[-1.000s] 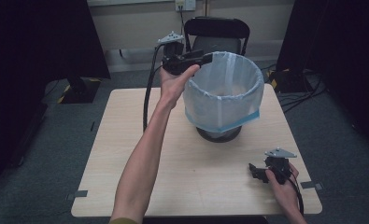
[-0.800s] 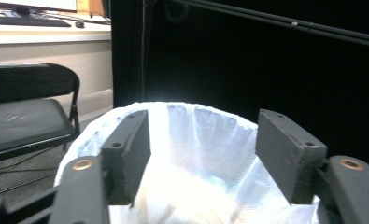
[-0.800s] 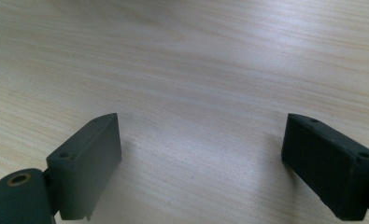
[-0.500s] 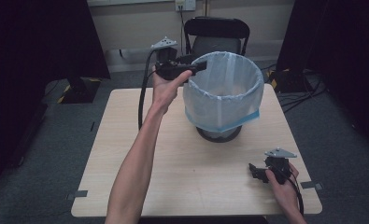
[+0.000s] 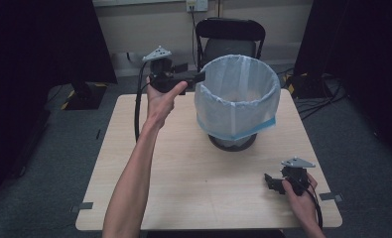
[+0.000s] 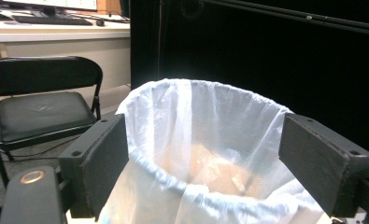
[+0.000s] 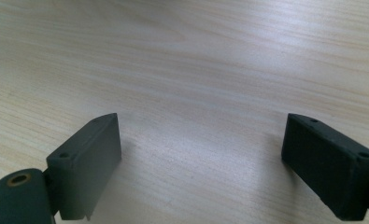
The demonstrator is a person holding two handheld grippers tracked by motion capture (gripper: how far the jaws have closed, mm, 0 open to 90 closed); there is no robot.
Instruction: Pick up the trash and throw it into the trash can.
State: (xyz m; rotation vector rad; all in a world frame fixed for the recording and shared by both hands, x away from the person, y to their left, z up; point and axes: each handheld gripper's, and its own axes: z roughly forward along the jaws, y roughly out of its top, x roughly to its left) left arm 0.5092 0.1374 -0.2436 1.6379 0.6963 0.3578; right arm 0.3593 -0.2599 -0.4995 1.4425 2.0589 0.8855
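Observation:
A round bin lined with a translucent white bag (image 5: 235, 91) stands on a dark base on the far right part of the wooden table (image 5: 183, 168). The bag's edge is folded over the rim, with a blue hem below. My left gripper (image 5: 201, 76) is held level just left of the rim. Its jaws have just been opening and stand wide apart. In the left gripper view the left gripper (image 6: 203, 128) frames the bag (image 6: 205, 154) ahead, pads off it. My right gripper (image 5: 270, 181) rests near the front right edge; the right gripper (image 7: 201, 130) is open over bare wood.
A black folding chair (image 5: 230, 37) stands behind the table, close to the bin, and the chair (image 6: 37, 107) is at the left in the left gripper view. Dark curtains flank the table on both sides. Cables lie on the floor at the back right.
My left gripper has drawn back to the left, from the bag's rim to just beside it, and its jaws have spread. The right hand and the bin have kept still.

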